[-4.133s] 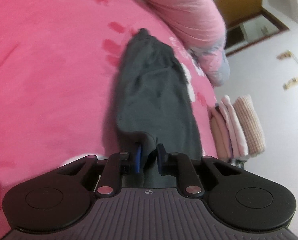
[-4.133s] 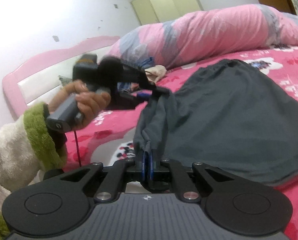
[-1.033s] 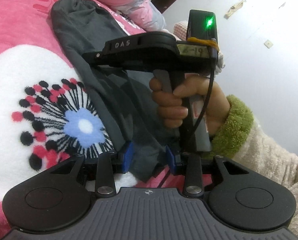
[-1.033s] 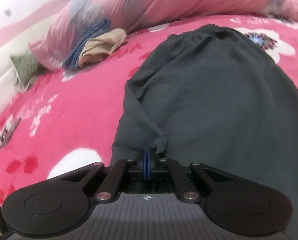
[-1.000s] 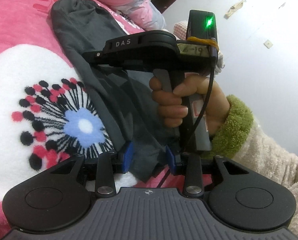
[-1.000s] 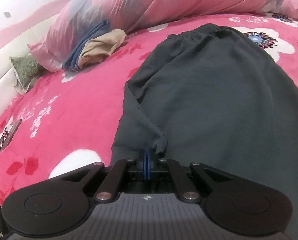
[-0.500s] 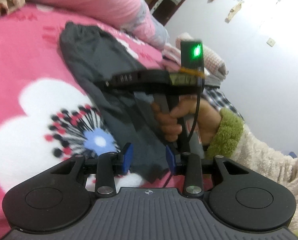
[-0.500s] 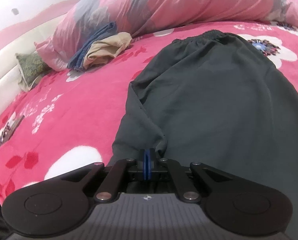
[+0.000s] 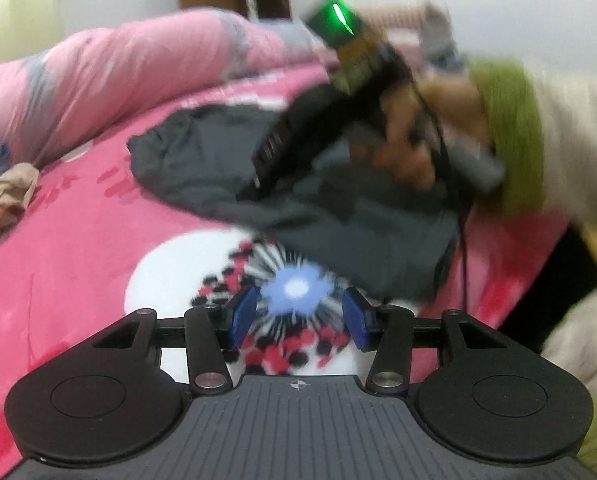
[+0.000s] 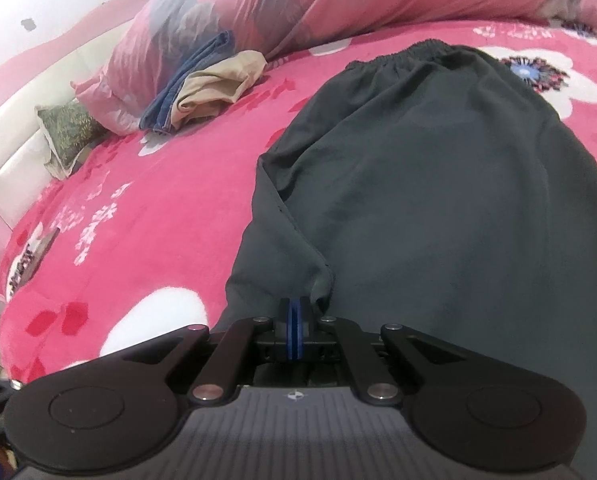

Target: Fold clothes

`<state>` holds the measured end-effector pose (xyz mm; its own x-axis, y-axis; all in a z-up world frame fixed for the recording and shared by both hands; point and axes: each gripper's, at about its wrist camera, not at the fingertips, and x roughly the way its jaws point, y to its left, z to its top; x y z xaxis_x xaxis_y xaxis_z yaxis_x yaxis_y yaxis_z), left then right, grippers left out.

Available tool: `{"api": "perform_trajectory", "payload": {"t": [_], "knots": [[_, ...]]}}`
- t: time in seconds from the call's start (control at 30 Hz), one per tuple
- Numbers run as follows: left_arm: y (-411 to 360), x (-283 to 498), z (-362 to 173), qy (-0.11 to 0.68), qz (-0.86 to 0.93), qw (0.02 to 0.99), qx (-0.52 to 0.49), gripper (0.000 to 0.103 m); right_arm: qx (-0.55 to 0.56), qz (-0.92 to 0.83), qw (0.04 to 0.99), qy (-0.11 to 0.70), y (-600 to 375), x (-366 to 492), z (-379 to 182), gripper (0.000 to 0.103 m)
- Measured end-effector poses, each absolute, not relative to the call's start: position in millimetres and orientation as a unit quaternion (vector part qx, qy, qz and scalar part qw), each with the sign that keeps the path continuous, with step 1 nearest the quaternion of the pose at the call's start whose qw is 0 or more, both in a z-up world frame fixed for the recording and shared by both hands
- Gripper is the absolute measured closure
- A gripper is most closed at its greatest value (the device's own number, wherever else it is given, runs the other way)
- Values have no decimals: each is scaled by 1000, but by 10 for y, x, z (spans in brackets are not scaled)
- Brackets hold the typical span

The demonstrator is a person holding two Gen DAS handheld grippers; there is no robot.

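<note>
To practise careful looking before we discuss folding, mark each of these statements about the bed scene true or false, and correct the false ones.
1. The right tongs are shut on a fold of the dark grey trousers. True.
2. The left tongs grip the trousers. False: their jaws are opening with nothing between them; only the flower-print bedspread shows in the gap.
3. The trousers' elastic waistband lies at the far end, towards the pink quilt. True.
4. The trousers are folded into a small square. False: they lie spread out along the bed.
5. Blue and beige clothes lie beside the quilt. True.
</note>
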<state>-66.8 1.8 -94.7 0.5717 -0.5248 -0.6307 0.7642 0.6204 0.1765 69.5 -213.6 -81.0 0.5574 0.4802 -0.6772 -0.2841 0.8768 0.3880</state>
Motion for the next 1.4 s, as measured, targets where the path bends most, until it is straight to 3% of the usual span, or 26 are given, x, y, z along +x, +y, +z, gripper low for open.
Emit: {"api": "perform_trajectory", "payload": {"t": [0.3,0.57,0.83,1.13,1.4], "knots": [[-199,-760,-1025,193,-402,828,341,55,159,225,858,434,-2244,771,-841,102],[-306,-725,-1043,155,-439,806,366,55,166,231,854,436,-2259,791,-850,102],[-254,-839,-1162,72,-479,746,457,54,167,237,850,441,-2278,813,-846,102],[-415,-826,-1199,17,-496,733,466,53,173,241,846,442,-2290,831,-853,102],[-422,-820,-1123,-16,-493,731,471,58,161,245,848,442,-2278,828,-844,102]]}}
